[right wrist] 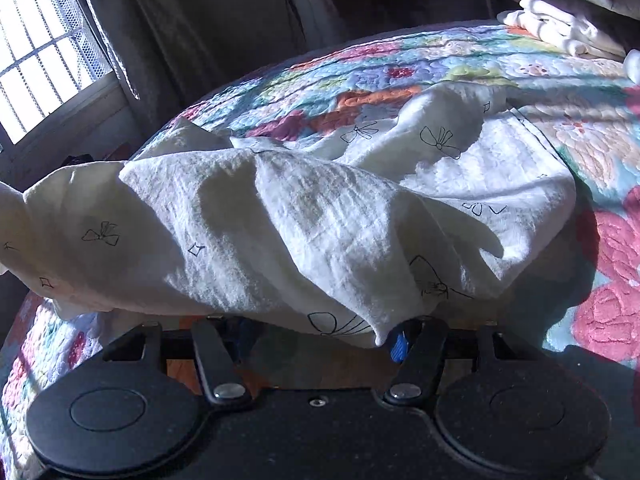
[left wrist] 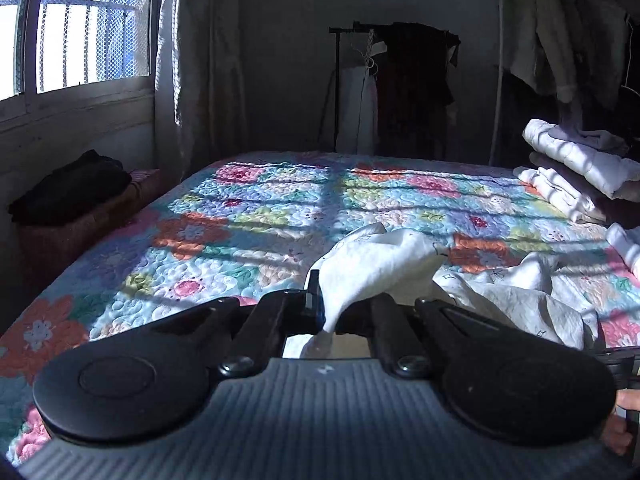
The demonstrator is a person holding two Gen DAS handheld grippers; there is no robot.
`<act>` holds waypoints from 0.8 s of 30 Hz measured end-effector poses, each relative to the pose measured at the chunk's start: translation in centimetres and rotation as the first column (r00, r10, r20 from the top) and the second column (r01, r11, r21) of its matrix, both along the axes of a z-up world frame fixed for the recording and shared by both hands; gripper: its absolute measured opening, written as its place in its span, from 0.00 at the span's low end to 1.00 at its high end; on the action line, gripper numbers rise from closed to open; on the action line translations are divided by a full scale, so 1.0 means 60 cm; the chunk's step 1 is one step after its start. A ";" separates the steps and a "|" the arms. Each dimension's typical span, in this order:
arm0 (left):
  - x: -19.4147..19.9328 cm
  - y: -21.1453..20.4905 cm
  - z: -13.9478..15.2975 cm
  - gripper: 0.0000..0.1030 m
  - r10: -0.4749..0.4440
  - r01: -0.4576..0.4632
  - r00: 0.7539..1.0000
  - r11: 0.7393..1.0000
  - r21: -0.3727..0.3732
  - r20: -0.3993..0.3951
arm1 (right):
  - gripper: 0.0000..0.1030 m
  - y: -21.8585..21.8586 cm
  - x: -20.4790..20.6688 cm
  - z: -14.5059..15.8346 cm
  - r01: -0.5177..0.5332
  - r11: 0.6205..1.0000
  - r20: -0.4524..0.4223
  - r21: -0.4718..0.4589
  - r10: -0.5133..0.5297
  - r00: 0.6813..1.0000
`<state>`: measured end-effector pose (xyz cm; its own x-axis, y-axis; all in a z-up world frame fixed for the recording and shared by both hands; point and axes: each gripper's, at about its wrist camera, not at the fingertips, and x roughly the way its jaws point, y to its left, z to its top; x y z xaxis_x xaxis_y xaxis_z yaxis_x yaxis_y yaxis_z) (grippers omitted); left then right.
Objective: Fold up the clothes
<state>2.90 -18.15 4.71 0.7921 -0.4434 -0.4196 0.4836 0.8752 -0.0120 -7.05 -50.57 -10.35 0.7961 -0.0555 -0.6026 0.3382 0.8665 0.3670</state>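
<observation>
The white garment [right wrist: 304, 216], a crinkled cloth printed with small black bows and diamonds, lies crumpled on the bed [left wrist: 256, 208], directly in front of both claws. It is not folded yet: it stands in loose ridges, and no clean edge or flat layer can be seen.

The left claw [left wrist: 326, 312] is clenched on one end of this garment; the cloth rises out from between its fingers in a soft peak and then falls away to the right of the claw. In the right wrist view, the right claw [right wrist: 320, 334] sits under the near hem of the same garment. Its jaws stand partly apart, and the cloth drapes over the fingertips, so it cannot be told whether the pads already press on it.

Beyond the claws and to their right, near the far corner of the flowered quilt [right wrist: 600, 240], a stack of folded white linen [left wrist: 576, 172] is resting. It seems that these pieces are already finished. Far to the left of the left claw, a dark bundle [left wrist: 76, 184] sits on a low seat under the window [left wrist: 80, 24].

The work is therefore judged to be partly done: some pieces are stacked, and this garment must still be spread, smoothed and folded.
</observation>
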 end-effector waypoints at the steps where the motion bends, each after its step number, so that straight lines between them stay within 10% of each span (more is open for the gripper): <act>1: 0.001 0.007 0.003 0.04 0.014 -0.014 1.000 1.000 -0.001 0.008 | 0.15 -0.006 0.005 0.011 -0.018 1.000 0.018 -0.017 0.018 1.000; 9: -0.004 0.054 0.034 0.04 0.076 -0.068 0.995 0.990 -0.123 0.066 | 0.11 -0.029 -0.026 0.161 -0.019 0.991 0.140 -0.131 0.037 0.989; 13: -0.020 0.067 0.047 0.04 0.069 -0.060 0.996 0.986 -0.158 0.053 | 0.12 -0.037 -0.037 0.204 -0.095 0.987 0.067 -0.133 0.104 0.992; 19: -0.041 0.069 0.013 0.04 0.031 -0.044 0.994 0.991 -0.128 -0.101 | 0.26 -0.063 -0.045 0.164 0.054 0.974 -0.042 -0.219 -0.064 0.997; 24: -0.080 0.041 -0.058 0.05 -0.178 0.162 0.961 0.982 -0.093 -0.213 | 0.39 -0.059 -0.079 0.108 0.129 0.982 -0.063 -0.141 -0.139 0.988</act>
<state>-1.87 -15.68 1.22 0.5944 -0.5997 -0.5358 0.6033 0.7731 -0.1960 -11.78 -54.10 -3.88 0.7305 -0.2439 -0.6379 0.4761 0.8516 0.2195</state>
